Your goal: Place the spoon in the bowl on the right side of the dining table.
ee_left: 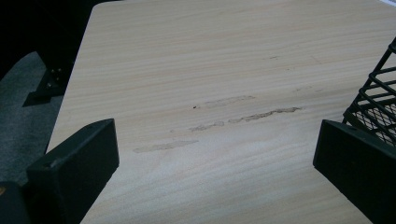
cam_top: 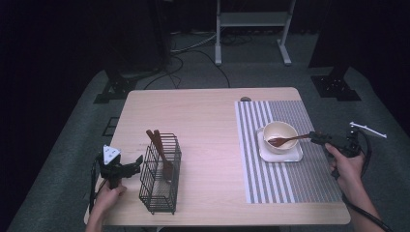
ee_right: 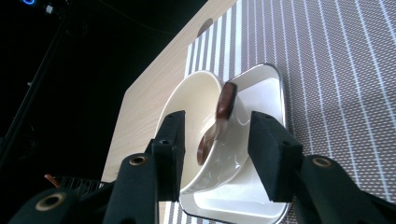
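Observation:
A brown wooden spoon point(cam_top: 285, 140) rests in a cream bowl point(cam_top: 280, 130) on a square white plate point(cam_top: 295, 155), its handle over the rim toward the right. My right gripper point(cam_top: 314, 137) hovers just off the handle's end. In the right gripper view its jaws stand apart, the right gripper point(ee_right: 217, 123) open, with the spoon point(ee_right: 226, 100) lying free ahead of them over the bowl point(ee_right: 191, 107). My left gripper point(cam_top: 137, 164) is open beside the left wall of a black wire basket point(cam_top: 159, 180). The left gripper point(ee_left: 215, 154) has bare table between its jaws, and the basket point(ee_left: 378, 98) stands at the right.
Two wooden utensils point(cam_top: 157, 142) stand tilted in the basket. A grey striped placemat point(cam_top: 290, 186) covers the right part of the light wooden table point(cam_top: 203, 111). A metal stand and cables lie on the floor beyond the far edge.

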Demonstrator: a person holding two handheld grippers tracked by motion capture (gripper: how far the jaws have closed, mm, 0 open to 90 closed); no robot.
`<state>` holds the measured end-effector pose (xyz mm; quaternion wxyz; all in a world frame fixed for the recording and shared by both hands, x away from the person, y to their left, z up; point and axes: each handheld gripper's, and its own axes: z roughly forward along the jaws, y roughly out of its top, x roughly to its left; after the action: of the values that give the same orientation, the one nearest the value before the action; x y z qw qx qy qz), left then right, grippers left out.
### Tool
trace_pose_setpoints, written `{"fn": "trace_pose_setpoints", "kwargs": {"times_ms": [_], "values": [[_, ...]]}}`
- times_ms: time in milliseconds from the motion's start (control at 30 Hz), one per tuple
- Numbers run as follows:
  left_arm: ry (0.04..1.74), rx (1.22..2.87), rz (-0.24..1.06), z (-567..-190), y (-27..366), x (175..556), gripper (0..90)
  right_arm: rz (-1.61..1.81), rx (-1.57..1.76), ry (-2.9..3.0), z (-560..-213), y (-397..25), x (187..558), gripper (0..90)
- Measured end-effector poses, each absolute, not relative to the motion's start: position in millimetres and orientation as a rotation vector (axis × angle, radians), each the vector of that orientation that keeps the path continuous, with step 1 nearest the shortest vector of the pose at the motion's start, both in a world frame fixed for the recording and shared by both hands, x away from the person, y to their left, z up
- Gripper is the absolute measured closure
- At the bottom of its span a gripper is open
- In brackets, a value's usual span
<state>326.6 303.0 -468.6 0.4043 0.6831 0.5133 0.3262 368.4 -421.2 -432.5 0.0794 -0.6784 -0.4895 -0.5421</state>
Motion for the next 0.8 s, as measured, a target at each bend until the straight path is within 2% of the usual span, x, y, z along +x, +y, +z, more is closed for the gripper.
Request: {"fn": "trace_pose_setpoints", "kwargs": {"times_ms": [800], "values": [[1.292, 1.724, 0.822, -468, 304, 326, 0.0, -1.615, -1.959, -1.553, -447, -404, 351, 45.6]]}}
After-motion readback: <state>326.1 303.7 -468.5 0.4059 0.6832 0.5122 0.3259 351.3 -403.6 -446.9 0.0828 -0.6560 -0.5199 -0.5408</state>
